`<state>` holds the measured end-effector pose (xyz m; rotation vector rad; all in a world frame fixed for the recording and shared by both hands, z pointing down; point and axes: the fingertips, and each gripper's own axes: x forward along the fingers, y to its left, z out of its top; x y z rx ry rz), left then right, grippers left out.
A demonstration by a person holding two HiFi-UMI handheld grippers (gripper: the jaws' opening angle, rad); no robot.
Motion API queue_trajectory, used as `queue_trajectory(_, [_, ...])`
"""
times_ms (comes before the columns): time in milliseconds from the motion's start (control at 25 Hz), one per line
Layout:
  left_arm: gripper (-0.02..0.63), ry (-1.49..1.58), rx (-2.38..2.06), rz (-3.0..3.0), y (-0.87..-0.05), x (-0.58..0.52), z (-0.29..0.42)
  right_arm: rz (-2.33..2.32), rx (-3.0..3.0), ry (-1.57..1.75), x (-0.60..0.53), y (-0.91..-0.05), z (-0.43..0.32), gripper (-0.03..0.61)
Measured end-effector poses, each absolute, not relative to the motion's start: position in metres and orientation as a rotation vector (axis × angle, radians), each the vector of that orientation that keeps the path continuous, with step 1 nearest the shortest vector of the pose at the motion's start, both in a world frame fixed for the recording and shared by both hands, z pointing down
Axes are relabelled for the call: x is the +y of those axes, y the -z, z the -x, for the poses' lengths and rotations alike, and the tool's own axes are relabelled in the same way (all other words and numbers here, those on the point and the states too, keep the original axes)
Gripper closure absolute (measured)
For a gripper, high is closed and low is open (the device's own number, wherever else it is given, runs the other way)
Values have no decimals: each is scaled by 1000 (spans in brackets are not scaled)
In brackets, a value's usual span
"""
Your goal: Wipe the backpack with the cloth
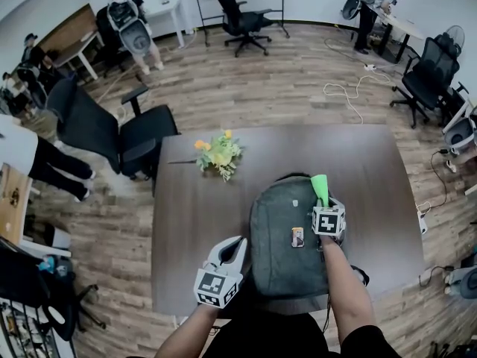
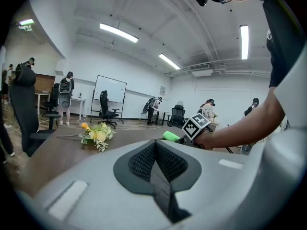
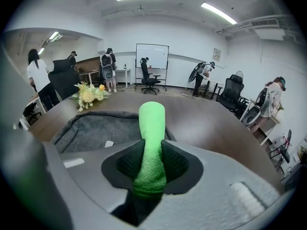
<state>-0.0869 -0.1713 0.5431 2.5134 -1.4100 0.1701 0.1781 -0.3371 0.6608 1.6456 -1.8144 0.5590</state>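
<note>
**R gripper clamps green cloth over backpack; L gripper shut, empty**

L gripper (image 1: 232, 246) sits nearest, low in the head view, w/ its marker cube toward the person. In the L gripper view, the L gripper (image 2: 155, 148) has its 2 fingers (image 2: 139, 163) pressed together w/ nothing btwn them. Bare dark table (image 1: 186, 222) lies under and ahead of those fingers. The grey backpack (image 1: 283, 237) is just to their right; can't tell if they touch.

R gripper (image 1: 323, 203) is over the backpack's upper right part, the person's forearm running back over the bag. In the R gripper view, the R gripper (image 3: 152, 150) has its 2 fingers (image 3: 127, 164) clamped on a rolled green cloth (image 3: 151, 123). The roll is pinched at its waist, and its rounded end sticks out well past the fingertips. The cloth (image 1: 320, 187) points toward the bag's top edge; whether it touches the fabric can't be told.

The backpack (image 3: 91, 131) lies flat below and left of the R fingers, its top end away from the person. A bunch of yellow flowers (image 1: 218, 154) lies on the table far ahead of the L fingers, well apart from the bag. From the L gripper, the cloth (image 2: 171, 136) shows ahead-right of the fingertips and the flowers (image 2: 97, 135) ahead-left.
</note>
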Motion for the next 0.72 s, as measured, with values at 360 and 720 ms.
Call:
queue_trajectory(360, [595,-169,-1402,-2525,-541,-170,83,-1673,-1832,-476,-331,-634,-196,480])
queue_trajectory(720, [597,-130,-1450,-2513,-537,-166,95,-1567,-2038,-412,-306,-592,-120,479])
